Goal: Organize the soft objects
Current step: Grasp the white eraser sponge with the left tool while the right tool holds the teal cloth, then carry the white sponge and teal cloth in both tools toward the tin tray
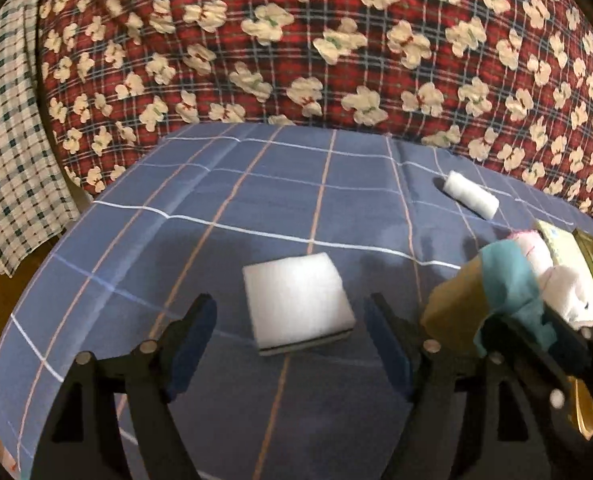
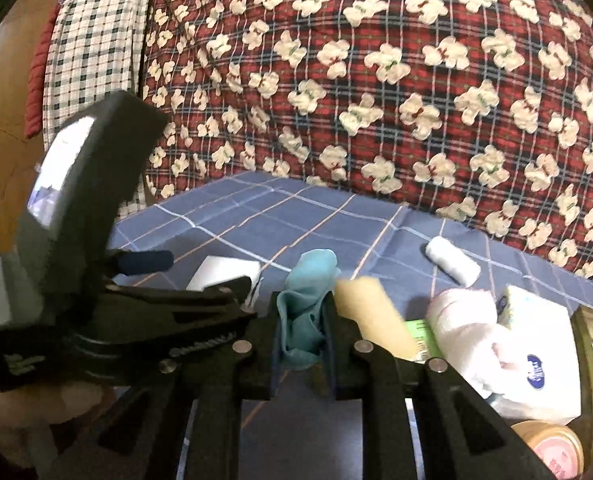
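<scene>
A white square sponge (image 1: 298, 302) with a dark underside lies on the blue checked cloth (image 1: 256, 208), just ahead of and between the fingers of my open left gripper (image 1: 292, 344). My right gripper (image 2: 302, 332) is shut on a teal cloth (image 2: 306, 304); the teal cloth also shows at the right of the left wrist view (image 1: 512, 280). A yellow sponge (image 2: 372, 316) lies beside the right gripper. A white roll (image 1: 471, 194) lies further back on the blue cloth. The left gripper body (image 2: 96, 264) shows at the left of the right wrist view.
A red plaid quilt with cream flowers (image 1: 336, 52) rises behind the blue cloth. A white plush toy (image 2: 468, 332), a tissue pack (image 2: 536, 352) and a gold tin (image 2: 588, 344) crowd the right side. A checked cloth (image 1: 8, 140) hangs at the left.
</scene>
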A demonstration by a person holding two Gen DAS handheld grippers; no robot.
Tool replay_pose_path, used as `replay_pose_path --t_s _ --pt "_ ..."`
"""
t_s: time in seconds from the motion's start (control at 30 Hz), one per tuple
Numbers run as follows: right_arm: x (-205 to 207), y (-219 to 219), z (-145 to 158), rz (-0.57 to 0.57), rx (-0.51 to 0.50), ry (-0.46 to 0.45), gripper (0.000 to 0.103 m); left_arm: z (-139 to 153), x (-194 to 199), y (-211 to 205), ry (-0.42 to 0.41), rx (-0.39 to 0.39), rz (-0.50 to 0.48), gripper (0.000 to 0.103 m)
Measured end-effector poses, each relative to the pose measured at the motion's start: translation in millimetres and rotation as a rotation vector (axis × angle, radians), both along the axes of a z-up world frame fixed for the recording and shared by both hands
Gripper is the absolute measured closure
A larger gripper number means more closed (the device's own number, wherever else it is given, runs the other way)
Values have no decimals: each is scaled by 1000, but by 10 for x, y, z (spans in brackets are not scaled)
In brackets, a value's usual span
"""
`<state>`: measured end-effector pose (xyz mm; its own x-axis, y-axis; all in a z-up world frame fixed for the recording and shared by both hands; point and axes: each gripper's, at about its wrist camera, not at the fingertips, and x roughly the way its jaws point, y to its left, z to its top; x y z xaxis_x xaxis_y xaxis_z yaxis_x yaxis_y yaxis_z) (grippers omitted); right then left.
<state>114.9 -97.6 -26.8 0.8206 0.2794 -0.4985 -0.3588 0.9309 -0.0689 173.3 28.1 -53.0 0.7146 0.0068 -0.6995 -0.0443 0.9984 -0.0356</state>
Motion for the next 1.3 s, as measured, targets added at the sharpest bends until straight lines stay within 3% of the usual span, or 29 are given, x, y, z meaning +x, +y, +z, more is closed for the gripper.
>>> replay_pose_path --t_s 0.23,0.27,0.3,0.43,1.07,1.3 --pt "-36 -48 15 -11 15 -21 84 -133 125 -87 51 24 -6 27" --pt "-32 -65 19 -18 20 -24 84 -147 135 -86 62 21 -5 32" --pt "-30 -84 25 -28 22 -29 84 -148 145 -76 63 11 -6 47" --pt "-22 -157 37 -44 42 -35 84 -130 141 -52 50 -8 -11 51" --pt "-143 -389 106 -96 52 -116 84 167 -457 -312 -222 3 48 52" --pt "-248 -464 134 -121 55 -161 84 216 -578 -400 -277 3 55 52"
